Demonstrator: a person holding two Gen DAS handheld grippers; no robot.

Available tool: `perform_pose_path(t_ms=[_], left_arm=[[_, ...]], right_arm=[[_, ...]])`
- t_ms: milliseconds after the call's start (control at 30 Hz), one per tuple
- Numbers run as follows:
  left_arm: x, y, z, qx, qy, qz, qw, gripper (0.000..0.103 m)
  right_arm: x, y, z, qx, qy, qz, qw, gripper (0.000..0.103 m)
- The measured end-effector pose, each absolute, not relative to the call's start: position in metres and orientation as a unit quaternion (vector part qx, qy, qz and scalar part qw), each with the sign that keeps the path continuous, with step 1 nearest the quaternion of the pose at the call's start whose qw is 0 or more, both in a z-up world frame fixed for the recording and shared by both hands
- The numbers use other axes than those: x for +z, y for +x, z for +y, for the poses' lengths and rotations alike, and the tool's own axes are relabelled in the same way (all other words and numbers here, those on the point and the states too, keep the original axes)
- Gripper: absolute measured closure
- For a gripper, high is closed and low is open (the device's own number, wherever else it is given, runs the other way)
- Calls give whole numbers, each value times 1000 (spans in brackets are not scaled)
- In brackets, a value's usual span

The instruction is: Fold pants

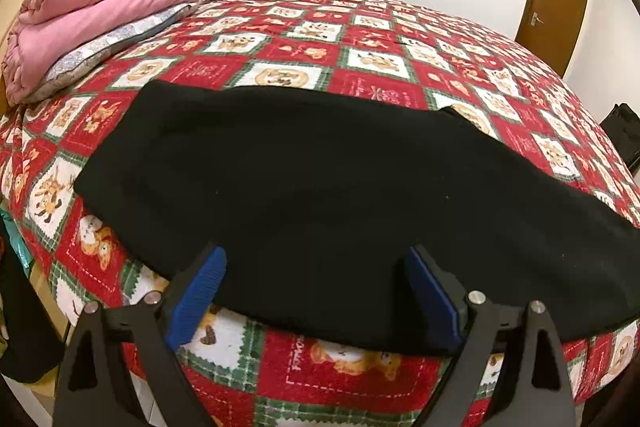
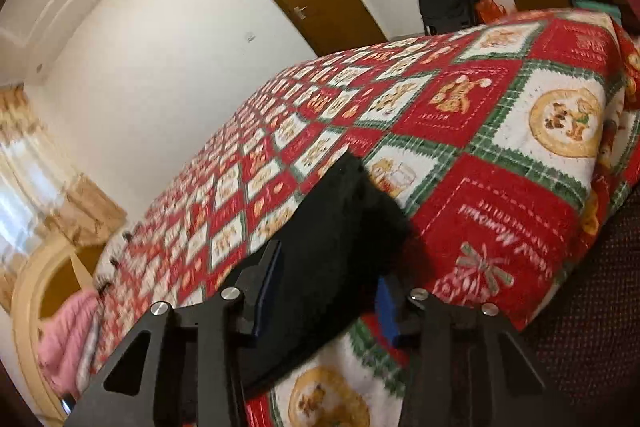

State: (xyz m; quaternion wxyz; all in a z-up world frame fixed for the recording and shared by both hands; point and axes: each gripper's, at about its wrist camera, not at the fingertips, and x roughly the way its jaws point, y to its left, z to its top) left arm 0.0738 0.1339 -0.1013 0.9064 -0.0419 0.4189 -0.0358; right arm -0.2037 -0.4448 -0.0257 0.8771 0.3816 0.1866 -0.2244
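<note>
Seen from the left wrist, the black pants (image 1: 320,195) lie flat across the near part of the patterned bedspread (image 1: 360,43), their near edge at the bed's brink. The left gripper (image 1: 316,291) tilts down with its jaws wide apart over that edge and nothing pinched; closing here could catch the bedspread as well. From the right wrist, rolled and blurred, the right gripper (image 2: 328,287) straddles a bunched pants end (image 2: 340,227). Whether its pads press is unclear; a loose bite could drop the cloth.
</note>
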Motion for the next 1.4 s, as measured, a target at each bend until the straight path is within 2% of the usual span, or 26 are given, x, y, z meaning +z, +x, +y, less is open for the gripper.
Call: perform_pose_path(t_ms=[67, 133, 167, 333, 467, 567, 767, 933, 1167, 1233, 1267, 1300, 1400], left_arm=[[-101, 73, 134, -35, -49, 419, 906, 9], [-100, 73, 136, -36, -59, 420, 905, 9], [-99, 72, 137, -37, -62, 419, 905, 9], [-91, 68, 144, -34, -56, 405, 912, 9], [-86, 68, 156, -22, -59, 394, 917, 9], [-88, 70, 165, -20, -82, 399, 913, 9], [-91, 69, 170, -18, -84, 404, 911, 9], [-91, 69, 175, -18, -80, 400, 913, 9], [-97, 72, 158, -33, -65, 409, 909, 9], [-94, 71, 150, -44, -52, 406, 911, 9], [-91, 70, 147, -49, -46, 403, 913, 9], [-88, 69, 144, -54, -40, 399, 915, 9], [-79, 67, 129, -78, -26, 390, 917, 9]], right_arm=[[-30, -204, -454, -222, 406, 171, 870, 63], [-31, -200, -453, -234, 391, 188, 870, 90], [-32, -198, -454, -243, 378, 206, 869, 95], [-7, -183, -429, -232, 318, 218, 893, 96], [36, -140, -354, -137, 210, 213, 944, 96], [42, -97, -291, -65, 136, 230, 961, 96], [-28, -26, -161, 57, 1, 307, 950, 96], [-89, -23, -98, 70, -109, 328, 936, 96], [-104, -38, -80, 45, -200, 293, 934, 88], [-101, -42, -75, 57, -206, 298, 930, 70], [-96, -41, -74, 86, -190, 307, 928, 51], [-90, -45, -77, 137, -150, 321, 925, 36], [-77, -58, -89, 226, -61, 343, 910, 34]])
